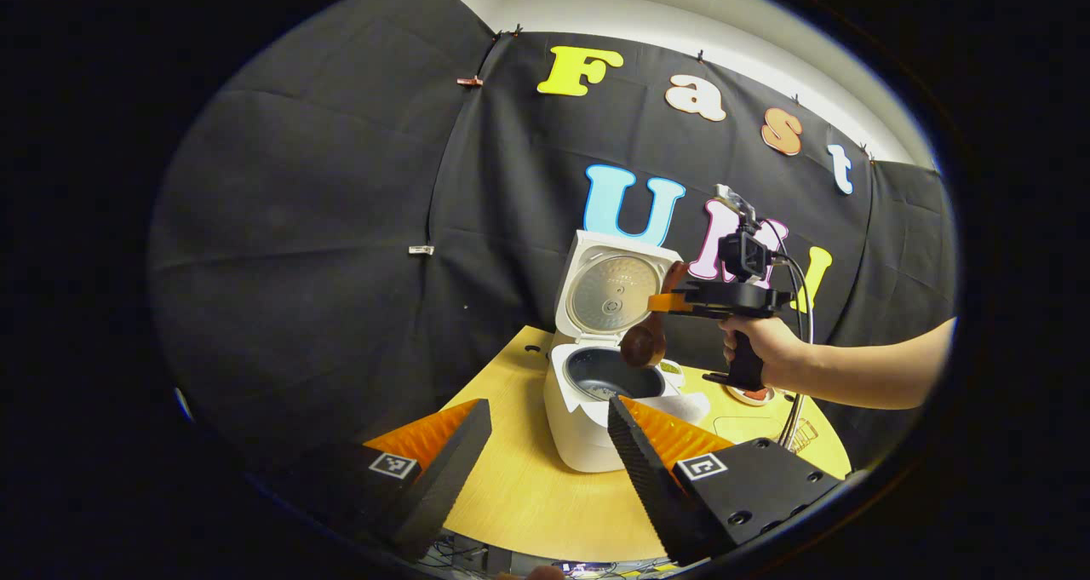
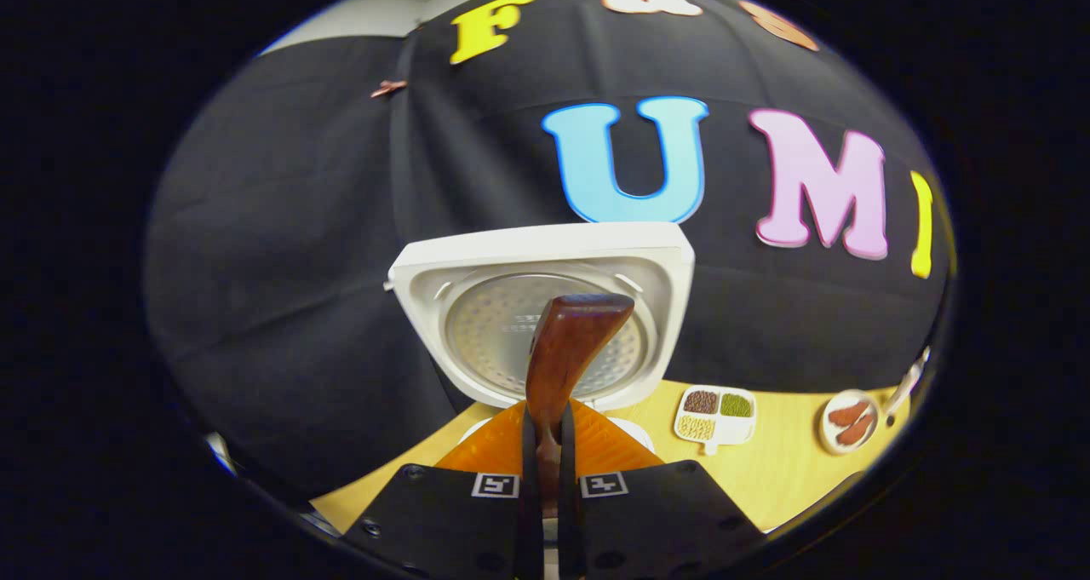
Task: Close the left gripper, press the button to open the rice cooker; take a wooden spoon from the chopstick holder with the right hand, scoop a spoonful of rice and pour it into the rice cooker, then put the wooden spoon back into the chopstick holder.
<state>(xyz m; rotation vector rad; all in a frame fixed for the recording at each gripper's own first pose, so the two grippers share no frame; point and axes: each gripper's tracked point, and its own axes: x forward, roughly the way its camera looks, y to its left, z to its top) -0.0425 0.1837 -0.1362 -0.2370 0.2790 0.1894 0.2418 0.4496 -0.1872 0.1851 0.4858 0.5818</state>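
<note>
A white rice cooker (image 1: 588, 418) stands on the yellow table (image 1: 519, 495) with its lid (image 1: 611, 286) up and its dark inner pot (image 1: 615, 379) showing. In the left gripper view my right gripper (image 1: 662, 302), held by a hand, hangs above the pot, shut on a brown wooden spoon (image 1: 645, 341) whose bowl tips down over the pot's right rim. The right gripper view shows my right gripper (image 2: 545, 435) shut on the spoon (image 2: 566, 350), which sticks up in front of the open lid (image 2: 545, 316). My left gripper (image 1: 545, 444) is open, low and in front of the cooker.
A white divided dish of grains (image 2: 715, 414) and a small plate with reddish pieces (image 2: 850, 422) lie on the table to the right of the cooker. A wire holder (image 1: 799, 433) stands near the table's right edge. The black cloth wall rises close behind.
</note>
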